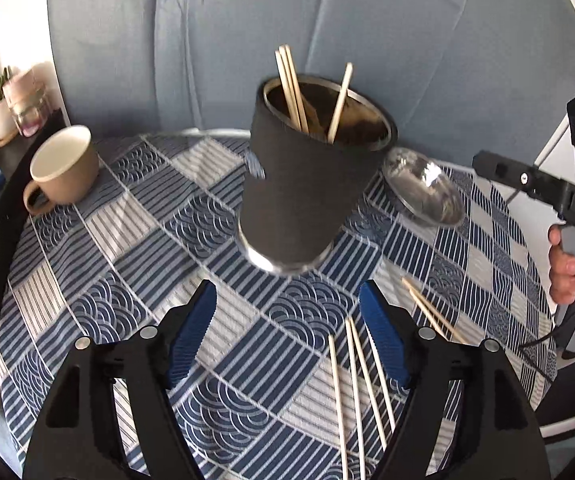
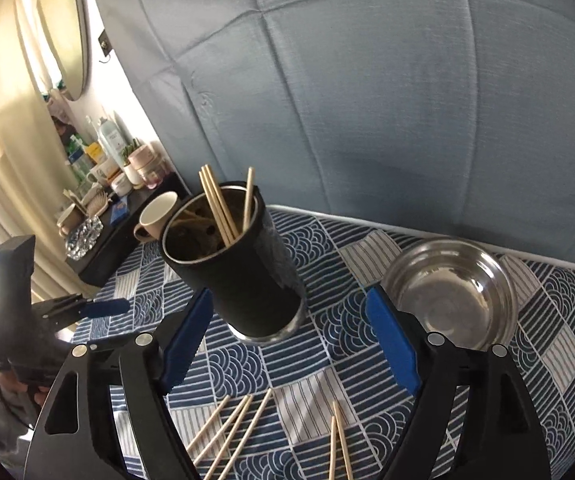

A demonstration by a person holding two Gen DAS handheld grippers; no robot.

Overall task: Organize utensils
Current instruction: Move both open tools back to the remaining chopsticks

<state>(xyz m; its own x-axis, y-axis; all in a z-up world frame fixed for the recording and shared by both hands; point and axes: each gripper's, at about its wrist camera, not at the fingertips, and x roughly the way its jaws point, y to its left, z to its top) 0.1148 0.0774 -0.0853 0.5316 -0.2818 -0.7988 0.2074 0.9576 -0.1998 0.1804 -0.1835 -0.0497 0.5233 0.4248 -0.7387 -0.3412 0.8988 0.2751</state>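
Note:
A black metal utensil holder (image 1: 307,184) stands on the patterned table and holds several wooden chopsticks (image 1: 291,88). It also shows in the right wrist view (image 2: 243,272). More chopsticks (image 1: 359,384) lie loose on the cloth just before it, seen too in the right wrist view (image 2: 239,428). My left gripper (image 1: 287,316) is open and empty, a little short of the holder. My right gripper (image 2: 287,332) is open and empty, with the holder just beyond its fingertips. The right gripper also shows at the right edge of the left wrist view (image 1: 535,184).
A steel bowl (image 2: 455,292) sits right of the holder. A beige mug (image 1: 63,168) stands at the far left of the table. A side shelf with bottles and jars (image 2: 103,168) lies left. A blue padded wall (image 2: 367,100) backs the table.

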